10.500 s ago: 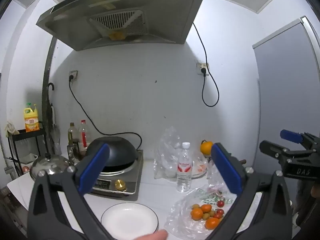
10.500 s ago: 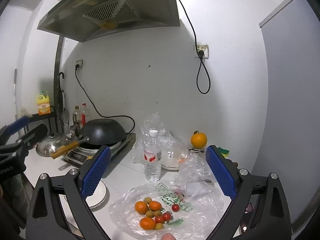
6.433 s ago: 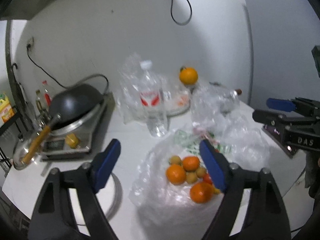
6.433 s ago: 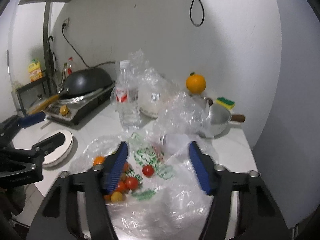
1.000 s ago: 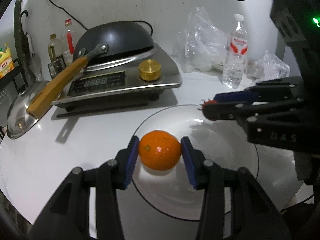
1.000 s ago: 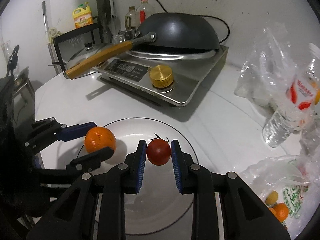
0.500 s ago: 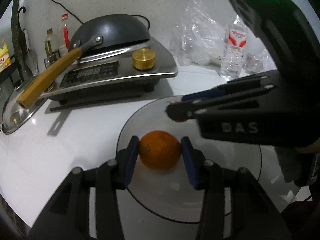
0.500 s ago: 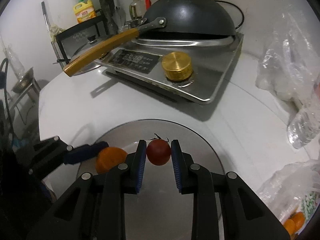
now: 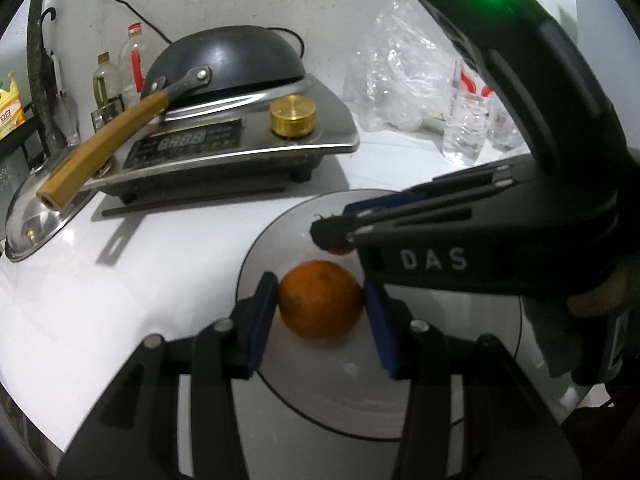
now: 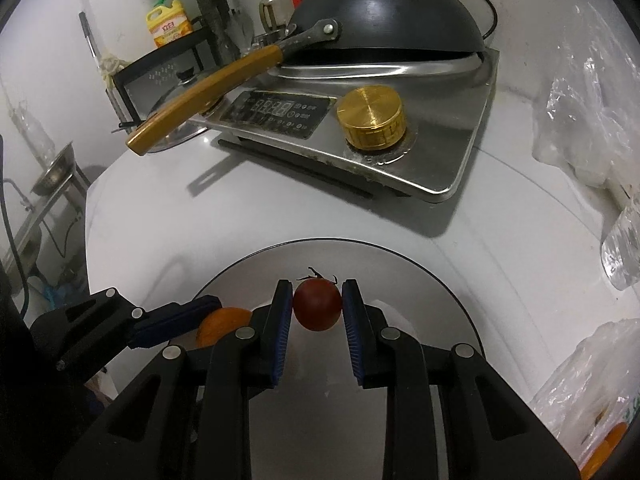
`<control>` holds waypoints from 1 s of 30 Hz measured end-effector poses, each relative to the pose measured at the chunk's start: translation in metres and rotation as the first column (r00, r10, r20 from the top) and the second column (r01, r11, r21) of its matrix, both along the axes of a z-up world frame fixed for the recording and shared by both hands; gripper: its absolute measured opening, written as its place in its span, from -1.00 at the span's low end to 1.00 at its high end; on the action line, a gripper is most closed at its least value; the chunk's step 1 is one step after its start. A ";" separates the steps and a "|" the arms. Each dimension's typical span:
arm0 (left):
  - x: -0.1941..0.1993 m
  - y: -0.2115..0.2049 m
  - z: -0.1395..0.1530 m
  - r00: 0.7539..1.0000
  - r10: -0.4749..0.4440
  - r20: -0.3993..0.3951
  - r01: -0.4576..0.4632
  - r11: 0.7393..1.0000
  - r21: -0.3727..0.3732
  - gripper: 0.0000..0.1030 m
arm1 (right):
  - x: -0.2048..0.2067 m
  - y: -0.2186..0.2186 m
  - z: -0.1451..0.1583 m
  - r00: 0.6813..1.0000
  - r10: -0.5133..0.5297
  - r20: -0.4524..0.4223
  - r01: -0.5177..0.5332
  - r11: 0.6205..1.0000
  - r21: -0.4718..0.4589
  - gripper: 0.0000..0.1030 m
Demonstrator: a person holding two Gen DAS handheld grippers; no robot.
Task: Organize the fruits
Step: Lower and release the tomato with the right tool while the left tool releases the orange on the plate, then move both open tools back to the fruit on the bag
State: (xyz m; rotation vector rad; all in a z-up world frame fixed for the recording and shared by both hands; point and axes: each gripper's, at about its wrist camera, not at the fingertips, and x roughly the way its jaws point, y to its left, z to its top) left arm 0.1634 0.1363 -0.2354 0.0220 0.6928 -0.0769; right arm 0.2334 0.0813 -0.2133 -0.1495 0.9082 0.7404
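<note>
White letters "DAS" stand on the side of the right claw (image 9: 332, 236). The cooker's display (image 10: 274, 109) shows unlit digits resembling "8888".

Counter: you face a white countertop (image 10: 132, 216) — glossy and curved by the lens.
Plate: a round white plate (image 10: 440, 304) with a dark rim sits nearest you, flat on the counter.
Cooker: beyond it your induction cooker (image 10: 448, 140) stands on small feet, brass knob toward you.
Right side: crumpled clear plastic bags (image 9: 400, 76) and a water bottle (image 9: 464, 120) rest on the counter.
Left edge: a steel pot lid (image 9: 36, 216) lies beside the cooker.
</note>
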 end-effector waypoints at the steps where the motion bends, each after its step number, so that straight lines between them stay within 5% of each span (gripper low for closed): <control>1: 0.000 0.000 0.000 1.000 0.004 -0.001 -0.004 1.000 0.003 -0.10 | 0.000 -0.001 0.001 1.000 -0.002 0.001 0.002 1.000 0.000 -0.47; 30: -0.043 -0.044 0.048 0.995 0.009 0.101 -0.012 1.000 0.027 -0.02 | -0.050 -0.085 0.066 0.982 -0.115 0.149 0.109 0.993 0.051 -0.38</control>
